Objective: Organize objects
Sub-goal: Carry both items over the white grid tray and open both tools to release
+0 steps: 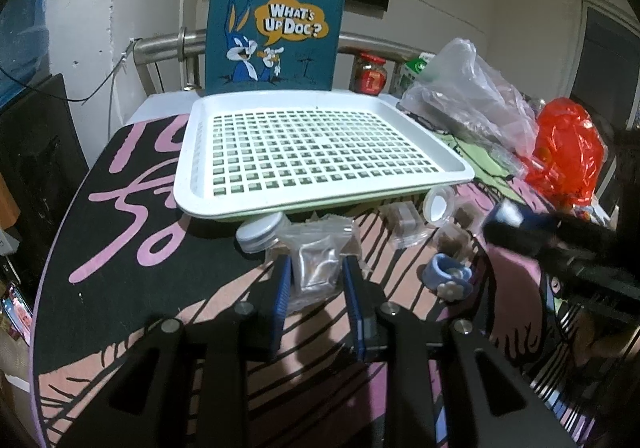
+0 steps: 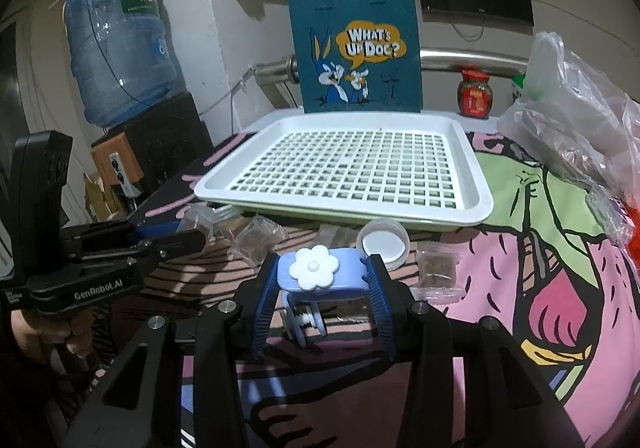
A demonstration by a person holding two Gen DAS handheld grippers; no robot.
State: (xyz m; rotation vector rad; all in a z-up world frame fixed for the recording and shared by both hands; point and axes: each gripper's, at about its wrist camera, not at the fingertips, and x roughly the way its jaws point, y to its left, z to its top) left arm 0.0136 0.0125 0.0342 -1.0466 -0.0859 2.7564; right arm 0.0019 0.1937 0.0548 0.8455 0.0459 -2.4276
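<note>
My left gripper [image 1: 316,264] is shut on a small clear zip bag [image 1: 314,276] with a silvery packet inside, low over the printed table mat. Its blue pads press the bag from both sides. My right gripper [image 2: 323,264] is shut on a light-blue clip with a white flower [image 2: 314,268], which it holds just above the mat. The white perforated tray [image 1: 188,168] [image 2: 480,188] sits on a green one straight ahead of both grippers, with nothing in it. From the left wrist, the clip [image 1: 446,274] shows at the right, below the blurred right gripper [image 1: 504,224].
Between grippers and tray lie a silver-lidded jar [image 1: 260,234], a white round tub [image 2: 382,244] and several small bags of brown cubes [image 2: 256,240]. A teal tote bag [image 2: 356,48] stands behind the tray. A clear plastic bag [image 1: 472,96] and a red one [image 1: 568,152] crowd the right side.
</note>
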